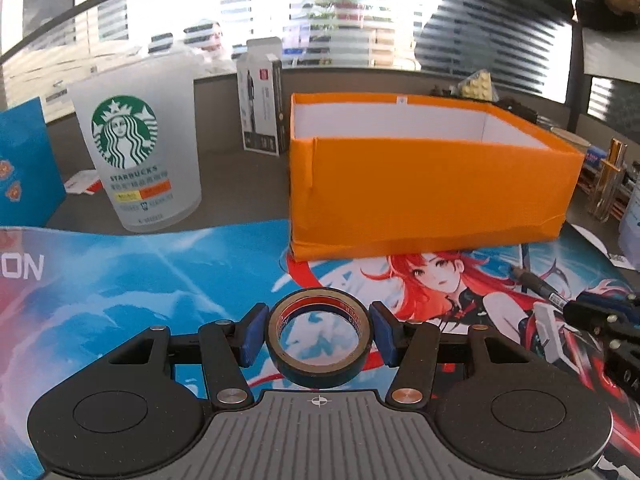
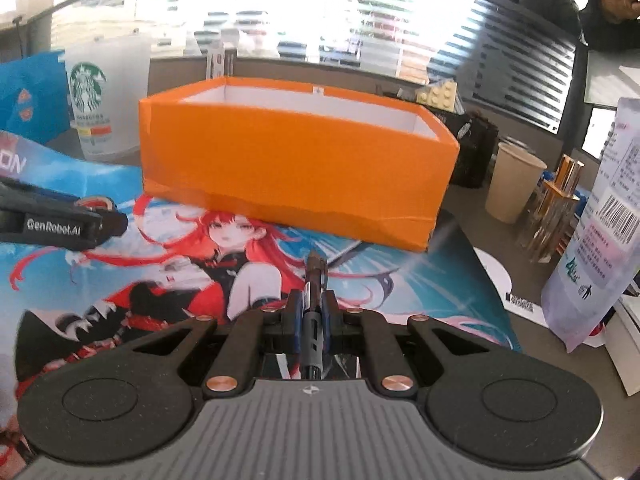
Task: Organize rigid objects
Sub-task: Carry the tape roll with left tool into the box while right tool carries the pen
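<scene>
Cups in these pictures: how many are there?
2. A frosted cup stands left of the orange box; a paper cup stands right of it. The box may hide others.

Orange, blue and red against grey and black.

The open box (image 1: 428, 192) is bright orange outside and white inside. Under it, the mat (image 1: 160, 280) is sky blue with white streaks and a printed figure with red hair dressed in black, red and white. The roll of tape (image 1: 319, 338) is black with a tan inner ring bearing red and blue print. The frosted white cup (image 1: 138, 152) carries a green and white round logo above small yellow and orange labels. The pen (image 2: 314, 300) is black. The left claw (image 1: 319, 336) is black with blue pads (image 1: 252, 336). The paper cup (image 2: 512, 182) is pale beige, and the bench (image 1: 240, 184) is grey.
</scene>
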`<control>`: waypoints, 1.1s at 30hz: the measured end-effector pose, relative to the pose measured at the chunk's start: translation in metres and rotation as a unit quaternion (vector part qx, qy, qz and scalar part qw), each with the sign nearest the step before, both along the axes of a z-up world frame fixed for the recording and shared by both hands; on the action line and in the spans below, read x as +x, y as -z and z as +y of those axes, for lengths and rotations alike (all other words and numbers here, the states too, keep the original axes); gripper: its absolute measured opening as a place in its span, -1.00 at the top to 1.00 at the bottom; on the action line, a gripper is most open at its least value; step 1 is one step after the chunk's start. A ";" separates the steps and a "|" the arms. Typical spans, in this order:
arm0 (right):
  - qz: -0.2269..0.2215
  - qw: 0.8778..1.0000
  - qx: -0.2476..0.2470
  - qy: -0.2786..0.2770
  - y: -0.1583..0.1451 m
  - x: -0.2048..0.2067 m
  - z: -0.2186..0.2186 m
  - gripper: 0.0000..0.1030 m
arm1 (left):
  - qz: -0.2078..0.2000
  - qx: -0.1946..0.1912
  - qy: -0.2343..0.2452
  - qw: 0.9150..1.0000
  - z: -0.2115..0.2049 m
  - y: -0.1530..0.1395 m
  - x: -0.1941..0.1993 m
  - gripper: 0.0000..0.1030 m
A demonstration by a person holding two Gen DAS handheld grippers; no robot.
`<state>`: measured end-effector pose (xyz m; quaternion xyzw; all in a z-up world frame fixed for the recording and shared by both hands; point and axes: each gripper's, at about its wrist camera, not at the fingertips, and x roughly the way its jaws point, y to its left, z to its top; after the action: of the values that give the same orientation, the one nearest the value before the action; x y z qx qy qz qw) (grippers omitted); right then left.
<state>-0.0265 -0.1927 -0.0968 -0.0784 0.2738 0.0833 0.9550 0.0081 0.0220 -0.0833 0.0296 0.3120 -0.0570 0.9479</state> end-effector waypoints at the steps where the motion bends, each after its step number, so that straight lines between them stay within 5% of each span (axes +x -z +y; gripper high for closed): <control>1: -0.003 1.000 0.004 0.000 -0.004 -0.001 0.000 0.82 | -0.001 -0.001 0.000 1.000 0.001 0.000 0.000 -0.04; 17: -0.030 0.999 0.031 -0.004 -0.031 -0.006 0.002 0.84 | -0.013 -0.016 -0.005 1.000 0.014 -0.013 -0.007 -0.04; 27: 0.031 0.999 0.043 -0.006 0.002 0.000 -0.010 0.90 | 0.009 -0.014 -0.002 1.000 0.009 0.000 -0.005 -0.04; 33: 0.070 0.996 0.024 -0.042 0.010 0.014 -0.005 0.60 | 0.011 -0.015 -0.001 1.000 0.008 0.001 -0.004 -0.04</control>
<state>-0.0122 -0.1977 -0.1065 -0.0607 0.3345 0.1348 0.9307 0.0040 0.0295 -0.0843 0.0148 0.3218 -0.0613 0.9447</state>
